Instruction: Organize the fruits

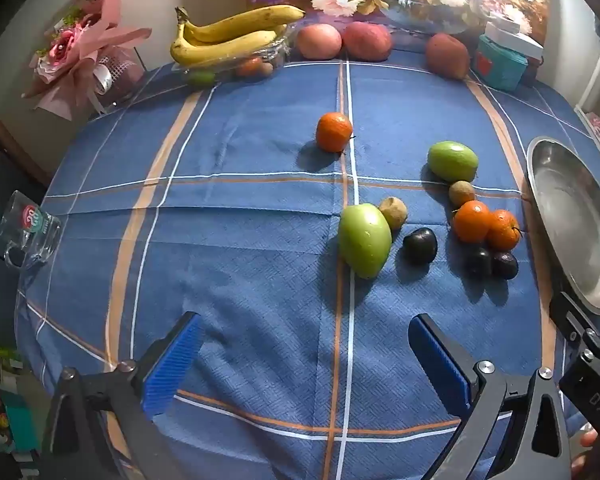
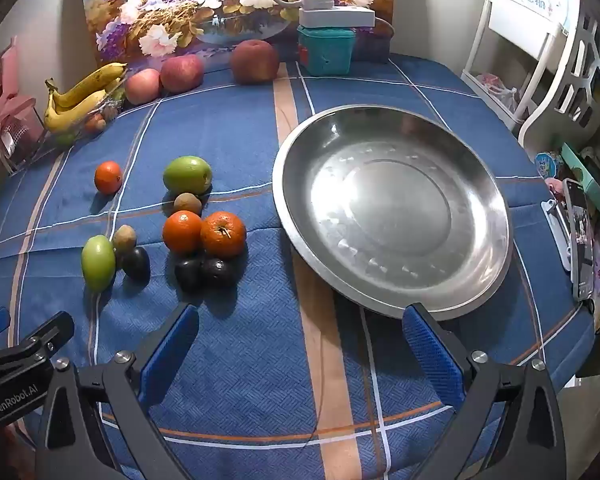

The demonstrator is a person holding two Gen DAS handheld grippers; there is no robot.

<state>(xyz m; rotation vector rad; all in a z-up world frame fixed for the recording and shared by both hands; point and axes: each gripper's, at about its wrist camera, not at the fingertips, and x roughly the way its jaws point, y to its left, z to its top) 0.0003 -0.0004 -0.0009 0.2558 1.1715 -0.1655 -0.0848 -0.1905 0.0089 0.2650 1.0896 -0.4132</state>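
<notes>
Loose fruit lies on the blue checked tablecloth: a lone orange (image 1: 333,132) (image 2: 108,177), two green fruits (image 1: 364,245) (image 1: 453,160), two small brown fruits (image 1: 393,212), a pair of oranges (image 1: 485,224) (image 2: 204,233) and three dark plums (image 1: 420,245) (image 2: 206,274). An empty steel plate (image 2: 394,210) (image 1: 572,216) sits to the right of them. My left gripper (image 1: 306,354) is open and empty, near the table's front, short of the green fruit. My right gripper (image 2: 300,344) is open and empty, its right finger at the plate's near rim.
At the back stand bananas on a clear tray (image 1: 230,36), three red apples (image 1: 366,40), a teal box (image 2: 326,50) and a flower painting. A pink bouquet (image 1: 80,52) and a glass mug (image 1: 30,230) are at the left. A phone (image 2: 580,236) lies at the right edge.
</notes>
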